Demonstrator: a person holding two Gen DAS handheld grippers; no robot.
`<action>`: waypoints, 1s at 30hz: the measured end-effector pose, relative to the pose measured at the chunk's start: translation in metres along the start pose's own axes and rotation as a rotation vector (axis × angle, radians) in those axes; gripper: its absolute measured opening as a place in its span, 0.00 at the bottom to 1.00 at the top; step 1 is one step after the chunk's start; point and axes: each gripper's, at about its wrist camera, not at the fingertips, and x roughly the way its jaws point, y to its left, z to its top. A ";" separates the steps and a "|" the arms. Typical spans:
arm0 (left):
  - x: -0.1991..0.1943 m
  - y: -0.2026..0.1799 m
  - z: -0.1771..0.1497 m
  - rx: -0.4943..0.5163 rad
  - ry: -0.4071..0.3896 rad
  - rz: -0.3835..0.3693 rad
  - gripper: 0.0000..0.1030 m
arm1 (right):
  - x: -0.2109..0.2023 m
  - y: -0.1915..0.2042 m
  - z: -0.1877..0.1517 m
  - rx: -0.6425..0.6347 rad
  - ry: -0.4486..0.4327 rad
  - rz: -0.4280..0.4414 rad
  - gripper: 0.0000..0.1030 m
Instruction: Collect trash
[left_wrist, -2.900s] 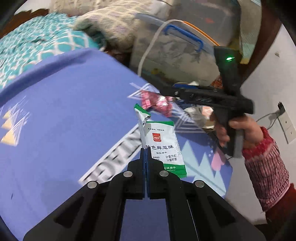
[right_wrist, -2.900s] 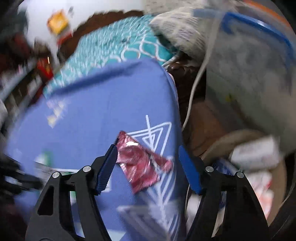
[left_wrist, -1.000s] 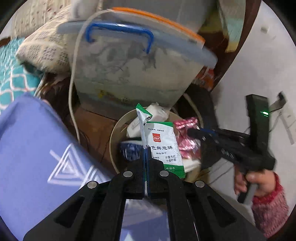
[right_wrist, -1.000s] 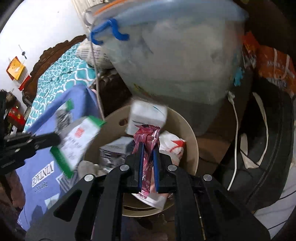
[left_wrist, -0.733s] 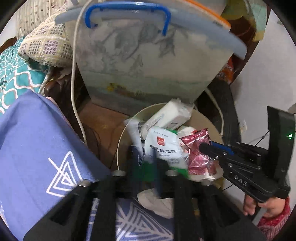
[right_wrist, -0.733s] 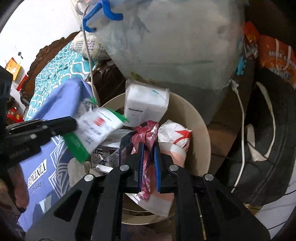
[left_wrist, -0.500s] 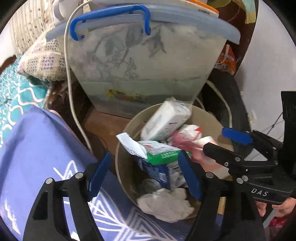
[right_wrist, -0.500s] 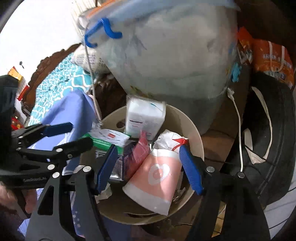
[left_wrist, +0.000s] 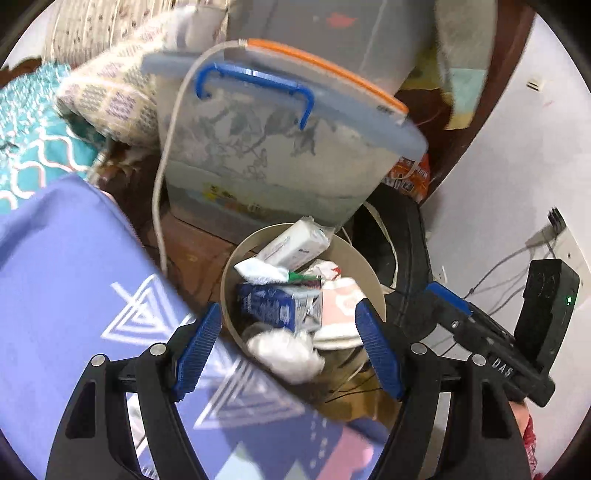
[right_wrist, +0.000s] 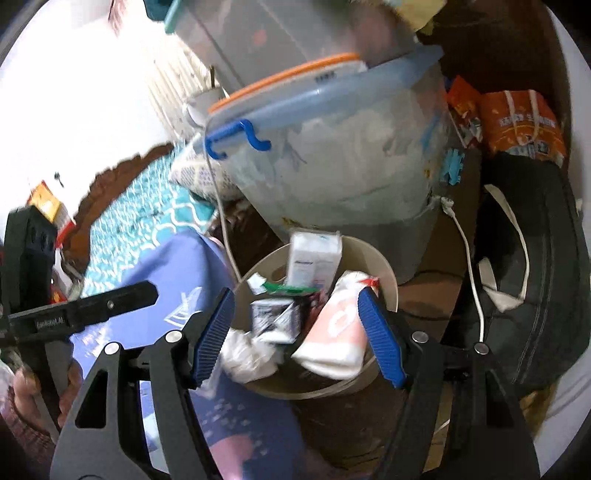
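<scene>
While I look through left wrist view: my left gripper (left_wrist: 288, 341) spread wide, empty, above bin (left_wrist: 373, 273). Green-white wrapper (left_wrist: 266, 272) lies in bin on blue carton (left_wrist: 275, 302), tissue pack (left_wrist: 293, 249) behind. Right gripper's (left_wrist: 448, 301) fingers beside bin rim.

Right wrist view: my right gripper (right_wrist: 297, 334) wide too, empty, over bin (right_wrist: 369, 253). Wrapper (right_wrist: 286, 288) inside below tissue pack (right_wrist: 314, 260), pink cup (right_wrist: 338, 332) beside. Red wrapper not clearly made out.

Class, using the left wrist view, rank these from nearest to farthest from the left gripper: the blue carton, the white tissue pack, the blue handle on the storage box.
From the left gripper:
1. blue carton, in the bin, between the fingers.
2. white tissue pack, at the bin's far rim.
3. blue handle, high on the storage box behind.
</scene>
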 end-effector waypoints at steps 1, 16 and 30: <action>-0.011 -0.001 -0.009 0.013 -0.020 0.021 0.69 | -0.010 0.003 -0.009 0.013 -0.023 -0.002 0.69; -0.141 0.030 -0.133 -0.010 -0.210 0.318 0.92 | -0.102 0.096 -0.114 -0.002 -0.179 -0.090 0.90; -0.215 0.069 -0.201 -0.082 -0.273 0.496 0.92 | -0.132 0.149 -0.158 0.043 -0.240 -0.076 0.96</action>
